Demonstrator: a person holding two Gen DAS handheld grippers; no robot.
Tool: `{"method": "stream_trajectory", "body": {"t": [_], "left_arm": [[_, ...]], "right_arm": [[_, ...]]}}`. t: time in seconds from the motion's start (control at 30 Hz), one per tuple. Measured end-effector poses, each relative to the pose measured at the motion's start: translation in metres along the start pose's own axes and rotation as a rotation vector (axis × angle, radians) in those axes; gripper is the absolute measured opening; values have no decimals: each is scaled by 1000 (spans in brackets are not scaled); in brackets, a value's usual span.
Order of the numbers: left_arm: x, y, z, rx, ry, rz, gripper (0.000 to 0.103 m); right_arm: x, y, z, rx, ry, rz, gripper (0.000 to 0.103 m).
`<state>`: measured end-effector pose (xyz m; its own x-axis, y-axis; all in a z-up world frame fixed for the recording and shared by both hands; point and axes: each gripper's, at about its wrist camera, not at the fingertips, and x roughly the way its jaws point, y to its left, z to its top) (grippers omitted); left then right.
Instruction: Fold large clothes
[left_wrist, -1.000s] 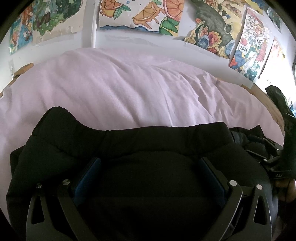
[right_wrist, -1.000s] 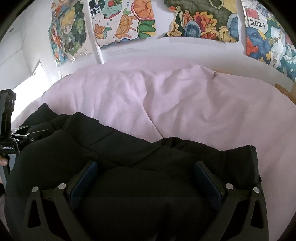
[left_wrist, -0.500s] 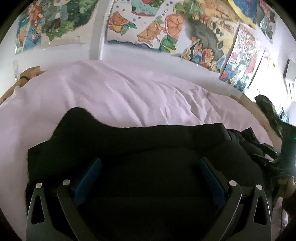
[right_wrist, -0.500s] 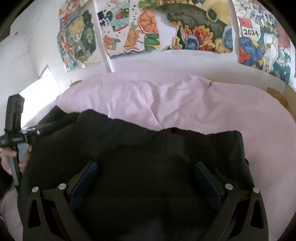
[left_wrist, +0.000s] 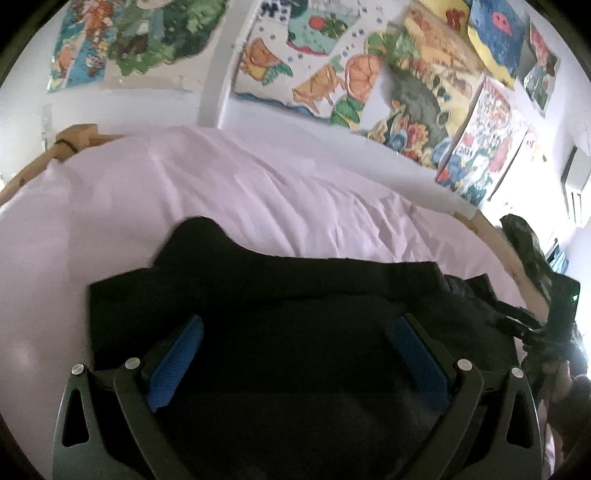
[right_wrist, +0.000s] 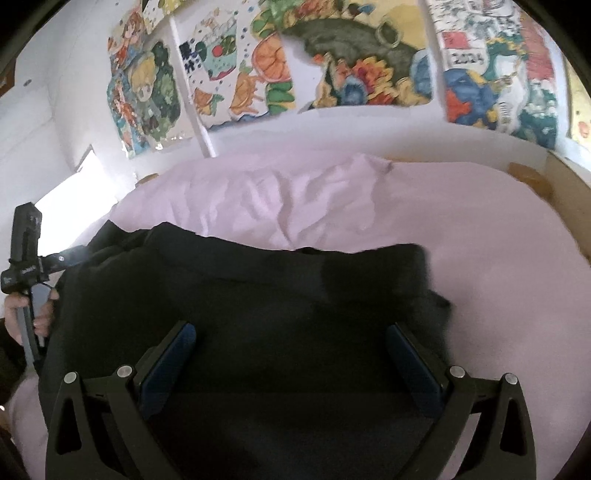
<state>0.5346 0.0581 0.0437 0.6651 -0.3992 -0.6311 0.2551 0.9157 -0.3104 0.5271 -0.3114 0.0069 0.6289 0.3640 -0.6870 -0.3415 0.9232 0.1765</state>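
A large black garment (left_wrist: 295, 295) lies on a pink bedsheet (left_wrist: 184, 192); it also shows in the right wrist view (right_wrist: 258, 280). My left gripper (left_wrist: 297, 332) hovers over the garment's left part, jaws wide apart, blue pads (left_wrist: 177, 354) showing, nothing between them. My right gripper (right_wrist: 291, 339) hovers over the garment's right part, jaws wide apart and empty. Each gripper shows at the edge of the other's view: the right one (left_wrist: 554, 317) at the far right of the left wrist view, the left one (right_wrist: 26, 258) at the far left of the right wrist view, held by a hand.
The pink bedsheet (right_wrist: 443, 221) stretches beyond the garment to a white wall with colourful posters (right_wrist: 351, 74). A wooden bed frame (left_wrist: 74, 140) runs along the left and right (left_wrist: 495, 236) edges. Dark camouflage cloth (left_wrist: 524, 240) lies at the right.
Both grippers have lifted and tilted up, so more wall shows. The garment's far edge now lies flatter and farther down in both views. The jaws stay open.
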Motion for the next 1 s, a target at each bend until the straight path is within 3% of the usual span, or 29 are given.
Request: {"method": "stream_trajectory", "body": {"t": [0.13, 0.23, 0.37, 0.53, 0.77, 1.0], "left_arm": [[-27, 9, -1, 8, -21, 75, 102], [-39, 11, -11, 51, -31, 242, 102], [-38, 14, -26, 76, 4, 311, 102], [-33, 15, -35, 103, 28, 326, 102], [-32, 15, -45, 149, 49, 341, 102], [-28, 27, -48, 114, 86, 304, 102]], "right_arm": [[-15, -19, -7, 28, 10, -22, 103], [-22, -31, -15, 42, 24, -40, 103], [-27, -47, -30, 92, 51, -43, 103], [-27, -63, -47, 164, 87, -5, 103], [-23, -64, -54, 164, 111, 15, 103], [-20, -67, -58, 186, 117, 61, 103]]}}
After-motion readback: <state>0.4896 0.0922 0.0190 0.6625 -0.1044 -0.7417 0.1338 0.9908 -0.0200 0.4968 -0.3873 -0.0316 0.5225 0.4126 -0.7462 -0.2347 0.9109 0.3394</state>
